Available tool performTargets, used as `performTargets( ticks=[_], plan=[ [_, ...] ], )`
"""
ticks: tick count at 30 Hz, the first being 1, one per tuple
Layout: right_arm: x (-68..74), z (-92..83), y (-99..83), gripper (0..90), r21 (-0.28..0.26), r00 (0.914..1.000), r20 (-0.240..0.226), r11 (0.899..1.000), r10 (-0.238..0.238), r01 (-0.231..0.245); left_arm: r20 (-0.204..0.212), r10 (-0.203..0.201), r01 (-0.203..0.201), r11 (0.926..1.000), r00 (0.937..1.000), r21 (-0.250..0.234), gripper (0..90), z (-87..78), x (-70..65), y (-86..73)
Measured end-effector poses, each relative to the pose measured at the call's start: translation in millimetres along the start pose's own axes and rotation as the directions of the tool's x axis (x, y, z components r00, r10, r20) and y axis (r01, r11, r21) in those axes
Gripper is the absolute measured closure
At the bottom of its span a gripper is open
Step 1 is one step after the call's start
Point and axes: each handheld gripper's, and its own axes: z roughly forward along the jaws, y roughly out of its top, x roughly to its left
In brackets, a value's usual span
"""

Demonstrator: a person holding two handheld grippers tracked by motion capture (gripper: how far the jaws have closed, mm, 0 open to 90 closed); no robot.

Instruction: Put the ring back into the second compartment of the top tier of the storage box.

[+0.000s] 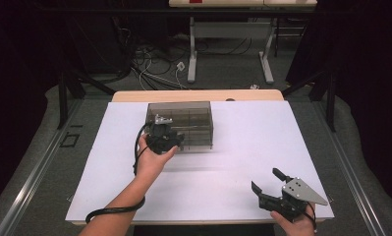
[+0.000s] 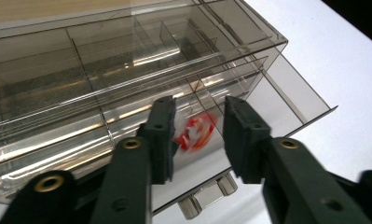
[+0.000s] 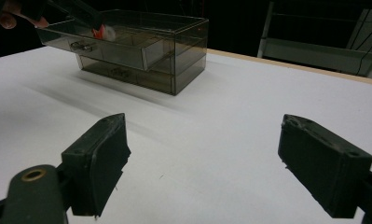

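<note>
Smoked clear plastic forms the drawer box (image 1: 183, 125) at the back of the white surface (image 1: 242, 162), where the left tongs (image 2: 195, 133) hover over its open upper drawer (image 2: 267, 100), narrowly parted around a blurred red-and-white item (image 2: 195, 133). Well apart, the right tongs (image 3: 202, 163) gape wide, empty.

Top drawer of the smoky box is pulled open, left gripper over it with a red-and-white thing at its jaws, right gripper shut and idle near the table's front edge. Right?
Not quite: the right gripper is open, not shut. The right gripper view shows its jaws spread wide over the white table. The rest holds: top drawer open, left gripper over it with the red-and-white thing between its jaws.
</note>
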Motion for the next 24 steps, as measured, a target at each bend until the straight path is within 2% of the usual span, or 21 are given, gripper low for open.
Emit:
performTargets(
  ticks=[7, 12, 14, 19, 22, 23, 24],
  plan=[
    [-1.3, 0.9, -0.2, 15.1, 0.005, 1.0, 0.002, 1.0, -0.001, 0.001, -0.003, -0.001, 0.001, 0.9994, 1.0, -0.035, 53.4, -5.5, 3.2, 1.7],
    [-0.5, 2.6, -0.2, 15.1, 0.003, 1.0, -0.001, 1.0, 0.0, 0.0, -0.021, 0.024, -0.026, 0.9971, 0.9995, -0.072, 45.9, -11.1, 4.2, 0.6],
    [0.0, 3.4, -0.4, 15.1, 0.003, 1.0, -0.001, 1.0, -0.006, 0.006, -0.031, 0.038, -0.041, 0.9955, 0.9988, -0.085, 40.4, -13.3, 4.5, -1.1],
    [2.0, 3.1, 0.5, 15.1, 0.001, 1.0, -0.001, 1.0, -0.008, 0.008, -0.033, 0.061, -0.064, 0.9928, 0.9976, -0.102, 33.9, -20.6, 5.8, -6.9],
    [2.2, 3.1, 0.6, 15.1, 0.004, 1.0, 0.003, 1.0, -0.009, 0.009, 0.008, 0.056, -0.055, 0.9913, 0.9984, -0.119, 32.6, -30.6, 9.8, -11.1],
    [2.2, 3.1, 0.6, 15.1, 0.004, 1.0, 0.003, 1.0, -0.009, 0.009, 0.008, 0.056, -0.055, 0.9913, 0.9984, -0.119, 32.3, -30.6, 9.8, -11.1],
    [2.2, 3.2, 0.5, 15.1, 0.006, 1.0, 0.0, 1.0, -0.008, 0.008, 0.028, 0.053, -0.049, 0.9901, 0.9982, -0.132, 32.3, -34.1, 11.7, -12.6]
  ],
)
